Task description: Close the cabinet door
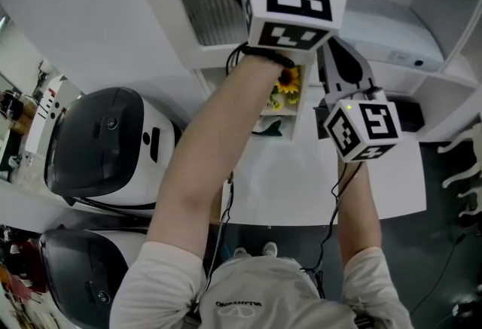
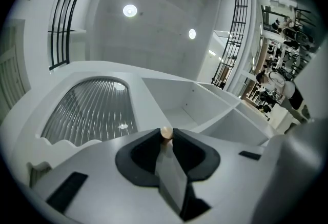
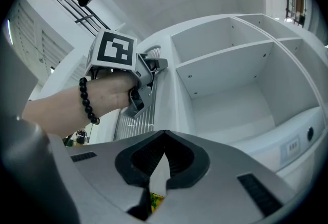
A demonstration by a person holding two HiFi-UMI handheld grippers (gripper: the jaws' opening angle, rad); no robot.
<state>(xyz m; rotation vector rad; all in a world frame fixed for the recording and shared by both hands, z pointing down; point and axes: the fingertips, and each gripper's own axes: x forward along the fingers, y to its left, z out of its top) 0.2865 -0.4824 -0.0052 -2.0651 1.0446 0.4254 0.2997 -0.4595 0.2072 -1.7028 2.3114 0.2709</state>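
Note:
My left gripper [image 2: 166, 135] is shut on a small round tan knob [image 2: 166, 131], which sits right at its fingertips. A ribbed glass cabinet door [image 2: 89, 110] with an arched top lies just beyond and to the left. The right gripper view shows the left gripper [image 3: 139, 96] at that door's [image 3: 134, 120] right edge, beside the white cabinet's open compartments [image 3: 230, 79]. My right gripper [image 3: 164, 135] is shut on nothing and points up at the cabinet. In the head view both marker cubes, left [image 1: 290, 0] and right [image 1: 363, 129], are raised in front of the cabinet.
Under the cabinet a small white shelf holds a sunflower decoration [image 1: 288, 83]. A white table [image 1: 316, 184] stands in front of me. Two dark-topped white appliances [image 1: 98, 143] [image 1: 83, 275] stand at the left. Cables hang from both grippers.

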